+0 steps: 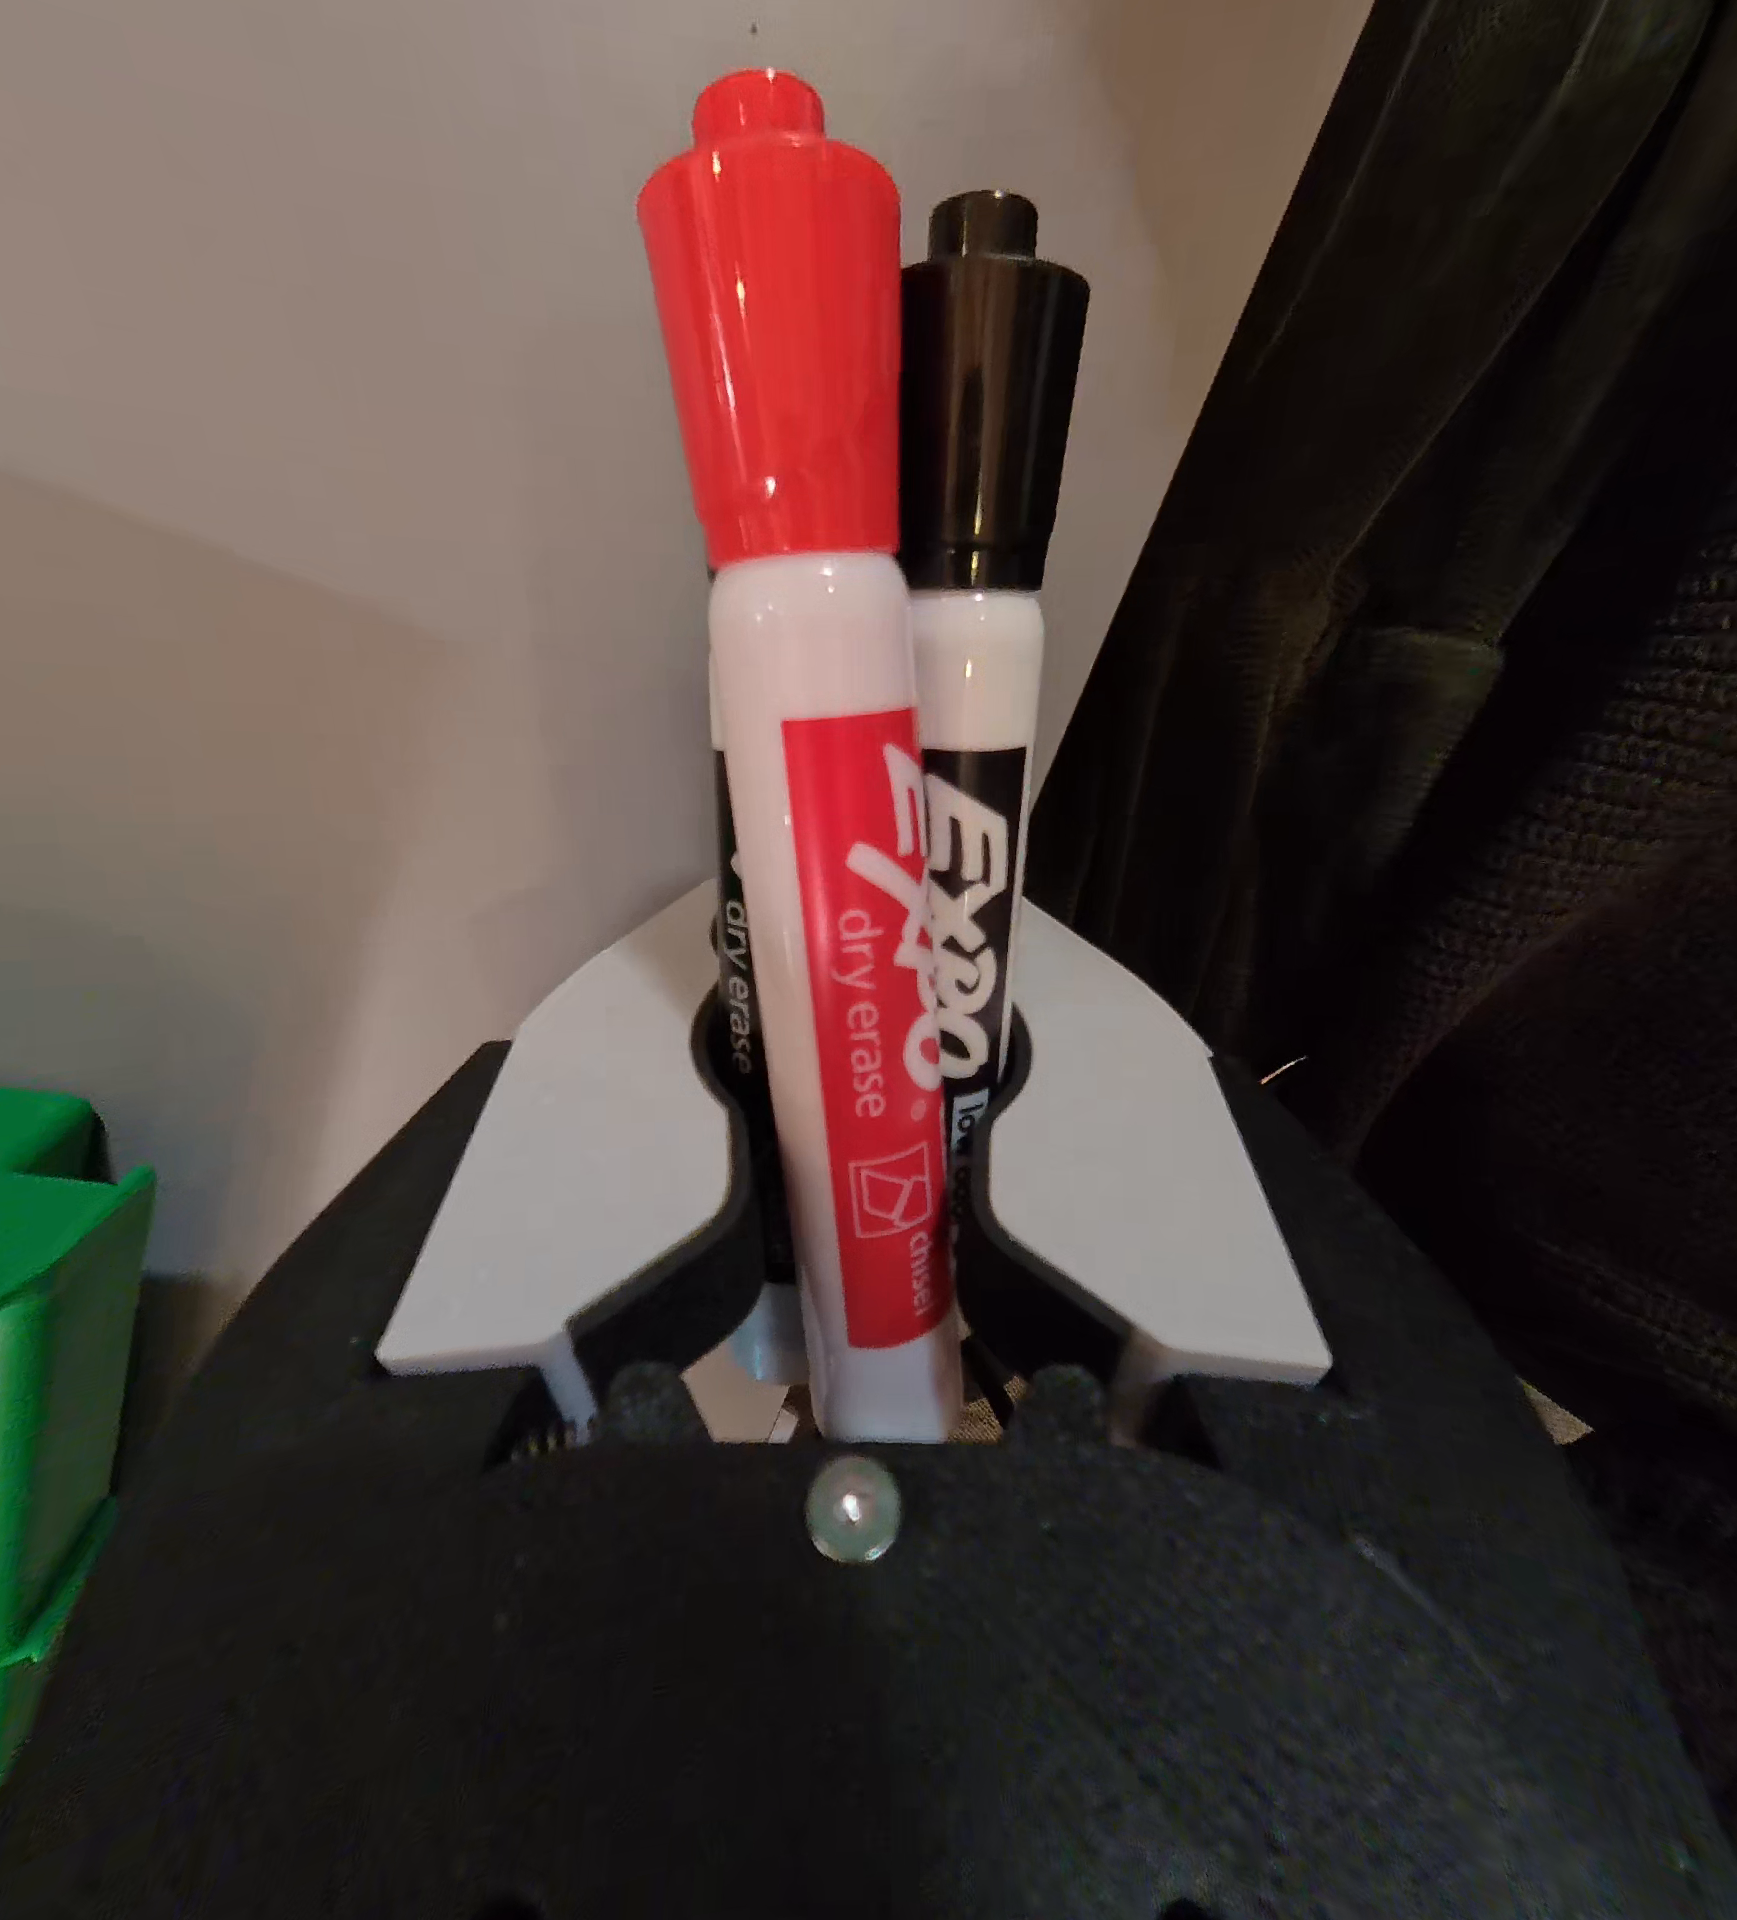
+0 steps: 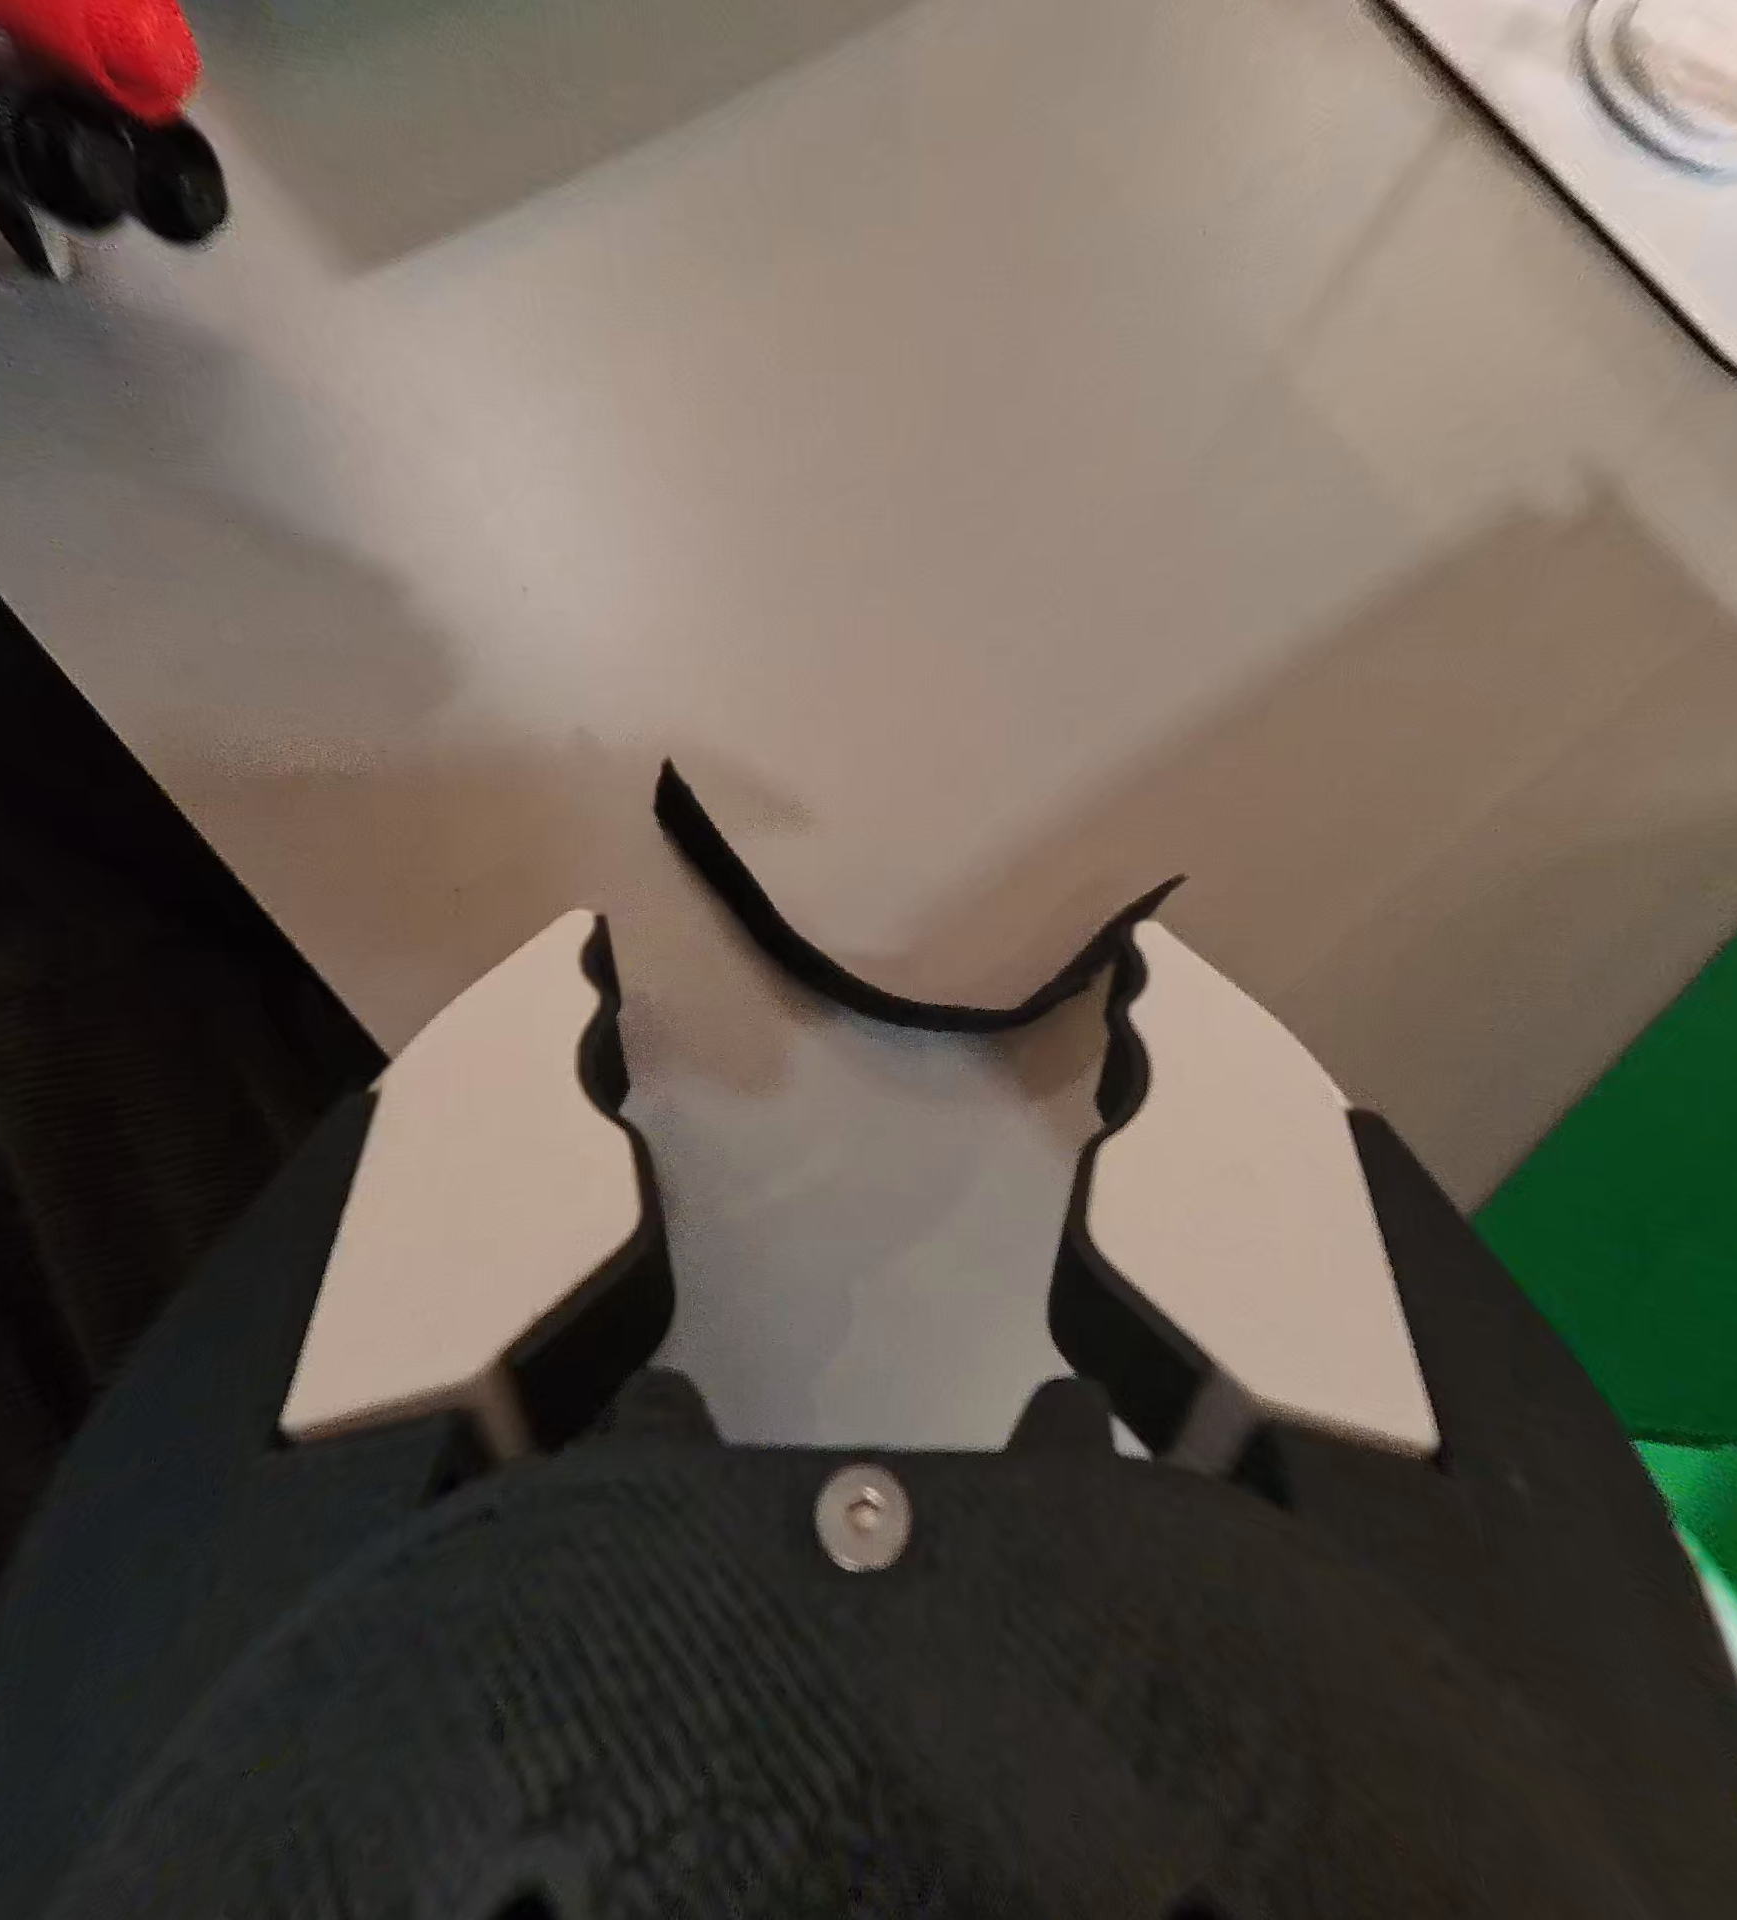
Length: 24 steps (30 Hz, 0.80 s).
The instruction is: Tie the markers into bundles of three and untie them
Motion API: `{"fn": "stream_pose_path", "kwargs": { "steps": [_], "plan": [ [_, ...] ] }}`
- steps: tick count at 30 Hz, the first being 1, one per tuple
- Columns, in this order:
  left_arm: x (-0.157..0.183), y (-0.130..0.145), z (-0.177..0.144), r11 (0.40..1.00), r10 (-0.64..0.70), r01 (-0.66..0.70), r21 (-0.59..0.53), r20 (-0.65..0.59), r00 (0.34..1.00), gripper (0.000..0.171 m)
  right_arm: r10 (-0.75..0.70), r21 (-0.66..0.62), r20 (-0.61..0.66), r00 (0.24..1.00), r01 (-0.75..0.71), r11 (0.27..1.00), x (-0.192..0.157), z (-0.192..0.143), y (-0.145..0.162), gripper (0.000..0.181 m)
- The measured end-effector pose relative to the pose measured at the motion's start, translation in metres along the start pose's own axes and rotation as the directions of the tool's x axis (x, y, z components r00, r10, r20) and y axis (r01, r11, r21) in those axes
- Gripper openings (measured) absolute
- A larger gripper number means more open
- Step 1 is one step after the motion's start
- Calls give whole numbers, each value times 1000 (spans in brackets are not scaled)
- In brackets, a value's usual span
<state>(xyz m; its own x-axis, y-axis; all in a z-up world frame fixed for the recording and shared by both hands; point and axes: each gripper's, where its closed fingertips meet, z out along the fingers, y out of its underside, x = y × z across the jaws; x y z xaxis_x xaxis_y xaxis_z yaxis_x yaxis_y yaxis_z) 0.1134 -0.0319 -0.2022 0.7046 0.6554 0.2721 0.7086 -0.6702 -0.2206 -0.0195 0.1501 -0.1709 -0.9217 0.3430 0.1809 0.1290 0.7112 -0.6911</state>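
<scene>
My left gripper [image 1: 869, 966] is shut on a bundle of dry-erase markers that point forward along its fingers. A red-capped marker [image 1: 791, 623] is in front and a black-capped marker [image 1: 989, 520] is beside it on the right. Part of a third, black-labelled barrel [image 1: 734, 935] shows behind the red one. My right gripper [image 2: 864, 935] is open above a pale table [image 2: 843, 468]. A thin black strap [image 2: 822, 971] curves across its gap, with one end touching the right fingertip [image 2: 1129, 966]. I cannot tell whether the strap is hooked on it. The marker caps [image 2: 116, 62] show blurred at the top left of the right wrist view.
A green box stands at the left of the left wrist view [image 1: 2, 1351] and at the right edge of the right wrist view [image 2: 1674, 1143]. Dark fabric [image 1: 1466, 727] hangs on the right. A flat grey pad with a round clear piece [image 2: 1622, 177] lies at the far right of the table.
</scene>
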Motion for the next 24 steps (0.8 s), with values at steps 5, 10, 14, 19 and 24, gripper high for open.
{"fn": "stream_pose_path", "kwargs": {
  "steps": [5,10,14,19,24],
  "plan": [
    [1,0,0,1000,3,-3,-3,0,1000,44,-88,5,-187,978,91,996,17,17,-1,100],
    [1,-1,-1,1000,1,-1,2,3,1000,44,-5,47,-189,982,14,999,20,20,-7,105],
    [0,0,-1,1000,-3,3,2,2,1000,44,137,136,-142,980,-118,984,30,5,-12,83],
    [0,1,-1,1000,-6,6,2,0,1000,44,274,429,-78,958,-216,877,58,-40,-39,0],
    [0,0,-1,1000,-6,6,2,1,1000,44,296,160,-26,955,-288,944,45,-1,4,69]
  ]
}}
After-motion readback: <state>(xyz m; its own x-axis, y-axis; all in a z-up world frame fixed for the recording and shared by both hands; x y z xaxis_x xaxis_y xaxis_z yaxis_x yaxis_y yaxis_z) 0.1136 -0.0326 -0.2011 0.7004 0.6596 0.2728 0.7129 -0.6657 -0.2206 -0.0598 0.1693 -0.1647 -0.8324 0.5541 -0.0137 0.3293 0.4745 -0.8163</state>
